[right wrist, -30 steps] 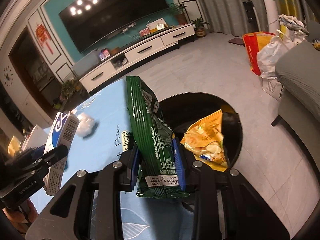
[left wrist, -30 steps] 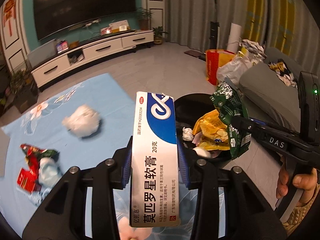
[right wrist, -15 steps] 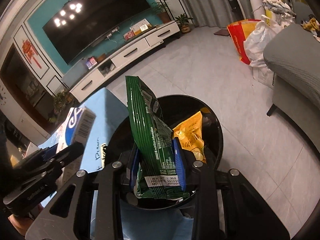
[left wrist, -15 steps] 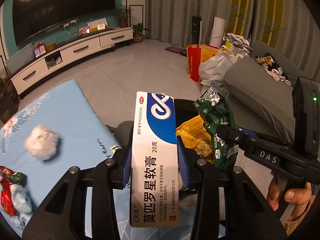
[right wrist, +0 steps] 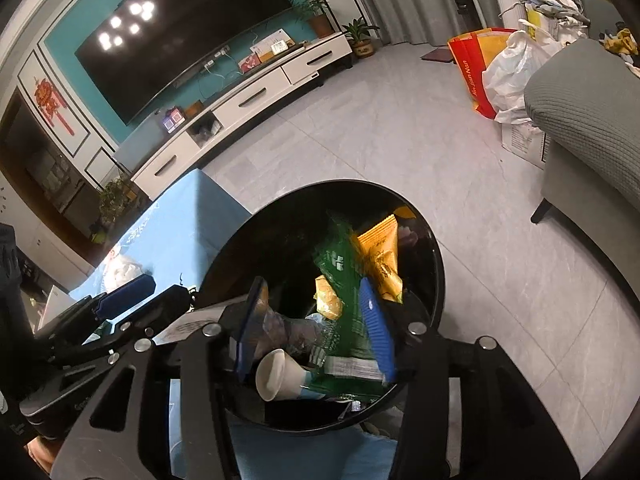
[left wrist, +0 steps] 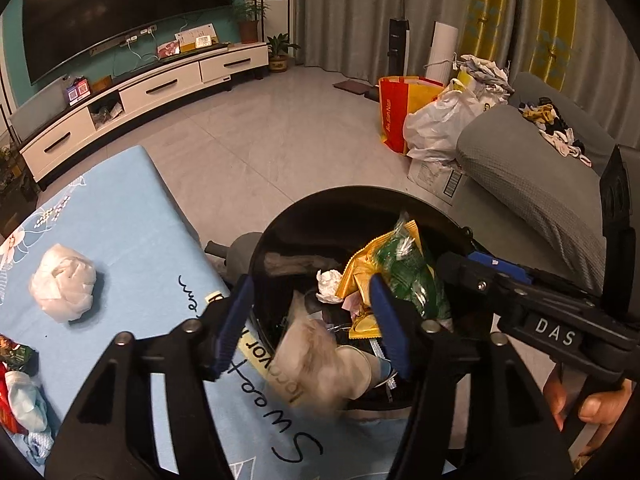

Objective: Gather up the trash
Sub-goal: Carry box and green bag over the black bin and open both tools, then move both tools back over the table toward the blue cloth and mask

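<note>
**Both tongs spread over the bin so the trash drops in**

Both tongs are held directly above the round black bin [left wrist: 360, 200], pointed steeply down into its mouth, so that whatever is let go falls inside and not onto the floor. The left tongs [left wrist: 310, 324] are opening; nothing is pinched between the blue pads, and a pale blurred object [left wrist: 316, 364] just below them appears to be falling toward the bin, though it is too smeared to be identified. The right tongs [right wrist: 316, 328] are opening as well, with no pad pressing on anything. The green packet [right wrist: 340, 280] is seen blurred between and below the blue pads, apparently dropping among the yellow wrapper [right wrist: 380, 252] and the paper cup [right wrist: 280, 374] already lying in the bin.

The bin is kept just beside the edge of the bench, which is covered by a light blue cloth [left wrist: 120, 220], so the reach from trash to bin is short. More trash is left on the cloth: a crumpled white bag [left wrist: 62, 282] and, at the far left edge, a red and green wrapper [left wrist: 12, 356]. The task is judged unfinished.
</note>
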The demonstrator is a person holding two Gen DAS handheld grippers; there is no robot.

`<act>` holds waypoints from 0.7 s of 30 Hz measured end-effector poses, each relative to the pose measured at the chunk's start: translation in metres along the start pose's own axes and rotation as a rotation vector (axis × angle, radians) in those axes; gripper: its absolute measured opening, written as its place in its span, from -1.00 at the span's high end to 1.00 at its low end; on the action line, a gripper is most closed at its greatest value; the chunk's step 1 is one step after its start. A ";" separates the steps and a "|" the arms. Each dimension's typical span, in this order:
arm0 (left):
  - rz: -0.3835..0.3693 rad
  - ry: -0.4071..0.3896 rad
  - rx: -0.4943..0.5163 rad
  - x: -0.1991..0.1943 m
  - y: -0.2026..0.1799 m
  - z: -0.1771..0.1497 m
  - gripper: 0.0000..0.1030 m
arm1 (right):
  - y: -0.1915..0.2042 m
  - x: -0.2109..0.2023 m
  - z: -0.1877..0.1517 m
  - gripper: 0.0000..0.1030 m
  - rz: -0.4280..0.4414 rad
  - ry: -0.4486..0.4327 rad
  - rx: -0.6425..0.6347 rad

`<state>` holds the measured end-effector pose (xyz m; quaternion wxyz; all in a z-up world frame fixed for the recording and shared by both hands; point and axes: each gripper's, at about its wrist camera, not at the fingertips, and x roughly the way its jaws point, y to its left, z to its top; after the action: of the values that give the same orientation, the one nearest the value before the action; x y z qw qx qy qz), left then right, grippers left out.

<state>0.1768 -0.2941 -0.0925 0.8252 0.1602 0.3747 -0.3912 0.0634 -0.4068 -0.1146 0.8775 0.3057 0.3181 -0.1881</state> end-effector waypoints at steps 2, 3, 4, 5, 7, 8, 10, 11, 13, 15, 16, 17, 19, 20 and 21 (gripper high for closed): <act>0.003 -0.008 -0.001 -0.005 0.000 -0.001 -0.28 | 0.000 -0.003 0.001 0.04 0.005 -0.004 0.003; 0.008 -0.012 -0.003 -0.008 0.000 -0.002 -0.34 | 0.000 -0.005 0.001 0.03 0.007 -0.006 0.003; 0.011 -0.018 -0.006 -0.011 0.001 -0.002 -0.35 | 0.002 -0.008 0.001 0.00 0.007 -0.010 0.001; 0.012 -0.023 -0.011 -0.015 0.003 -0.003 -0.37 | 0.003 -0.010 0.001 -0.02 0.007 -0.012 -0.001; 0.019 -0.032 -0.021 -0.023 0.006 -0.005 -0.46 | 0.006 -0.017 0.001 -0.05 0.011 -0.019 -0.007; 0.022 -0.035 -0.026 -0.027 0.008 -0.007 -0.52 | 0.008 -0.020 0.000 -0.06 0.012 -0.022 -0.009; 0.027 -0.041 -0.036 -0.037 0.012 -0.011 -0.57 | 0.013 -0.027 -0.002 -0.11 0.016 -0.024 -0.017; 0.032 -0.043 -0.042 -0.042 0.015 -0.013 -0.65 | 0.011 -0.028 -0.001 -0.13 0.017 -0.024 -0.018; 0.040 -0.047 -0.058 -0.052 0.021 -0.018 -0.72 | 0.016 -0.035 -0.004 -0.15 0.020 -0.025 -0.029; 0.050 -0.047 -0.074 -0.062 0.026 -0.024 -0.83 | 0.022 -0.040 -0.006 -0.24 0.021 -0.023 -0.041; 0.061 -0.048 -0.085 -0.068 0.029 -0.027 -0.85 | 0.026 -0.043 -0.009 -0.27 0.022 -0.022 -0.048; 0.070 -0.046 -0.095 -0.074 0.032 -0.031 -0.85 | 0.030 -0.046 -0.011 -0.29 0.027 -0.021 -0.056; 0.080 -0.044 -0.115 -0.084 0.038 -0.038 -0.88 | 0.039 -0.052 -0.015 -0.36 0.036 -0.014 -0.074; 0.088 -0.043 -0.127 -0.089 0.042 -0.042 -0.93 | 0.044 -0.054 -0.017 -0.42 0.039 -0.010 -0.084; 0.095 -0.040 -0.138 -0.094 0.045 -0.046 -0.94 | 0.048 -0.056 -0.020 -0.48 0.042 -0.005 -0.091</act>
<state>0.1500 -0.1898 -0.0547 0.8593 0.1128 0.3760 -0.3280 0.0392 -0.3507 -0.0689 0.8951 0.2714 0.3177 -0.1558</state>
